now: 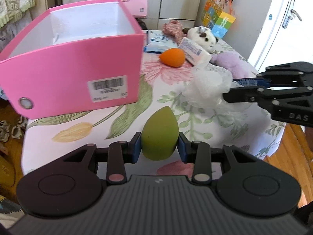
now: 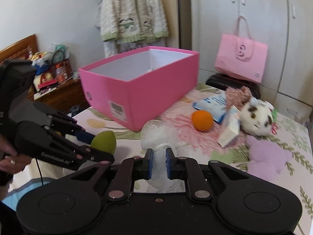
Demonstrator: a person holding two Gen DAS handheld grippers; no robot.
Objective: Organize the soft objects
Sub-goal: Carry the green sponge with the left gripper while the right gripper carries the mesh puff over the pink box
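— Pink cardboard, white inside: is anything in the pink box yet?

— What shows of its interior looks bare, though the floor near the front wall is hidden in both views. I'd judge the sorting barely begun.

— What are the grippers carrying?

— The left gripper is closed onto the green sponge, blue pads pressing its lower sides, held above the flowered bedspread just in front of the box. The right gripper is pinched nearly together on the white mesh pouf, squeezing its netting into a narrow waist.

— And what's left?

— Plenty. The orange sponge lies on the spread beside the box. Behind it sit a blue-and-white packet, a small white carton leaning against the cow plush, a glittery pink piece, and a lilac plush nearest the right gripper.

— So two in hand, none visibly boxed?

— That's my reading.
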